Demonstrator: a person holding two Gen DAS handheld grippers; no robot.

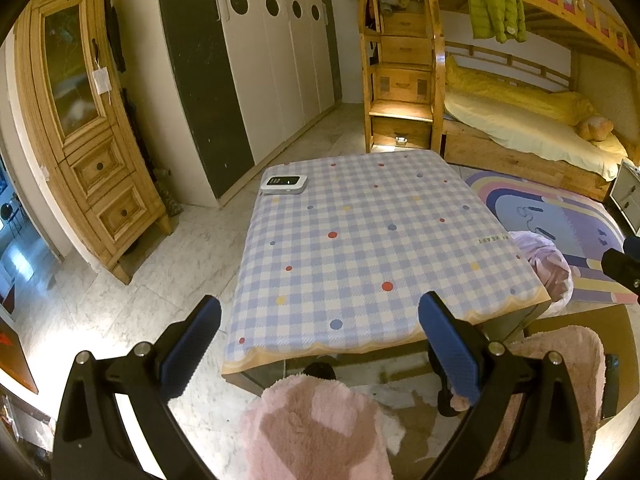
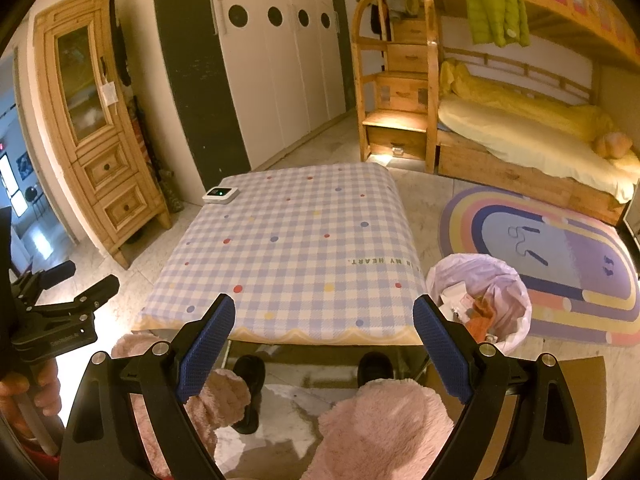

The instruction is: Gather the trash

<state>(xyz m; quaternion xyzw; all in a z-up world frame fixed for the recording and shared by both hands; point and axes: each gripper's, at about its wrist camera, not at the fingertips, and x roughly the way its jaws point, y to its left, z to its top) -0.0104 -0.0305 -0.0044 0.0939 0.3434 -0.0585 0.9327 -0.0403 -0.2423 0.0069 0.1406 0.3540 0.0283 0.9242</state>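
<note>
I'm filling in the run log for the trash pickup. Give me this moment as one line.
left gripper: open, empty | right gripper: open, empty | table: only a white device | trash bag: on floor, right of table, holds trash

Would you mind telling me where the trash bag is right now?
The trash bag sits on the floor just off the table's right edge in the right wrist view, between the table and the rainbow rug.

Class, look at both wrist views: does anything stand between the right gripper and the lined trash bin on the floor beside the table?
Nothing visible does. The right gripper is open and empty, and the trash bin stands just right of it, past the table's near right corner, with open space between.
</note>
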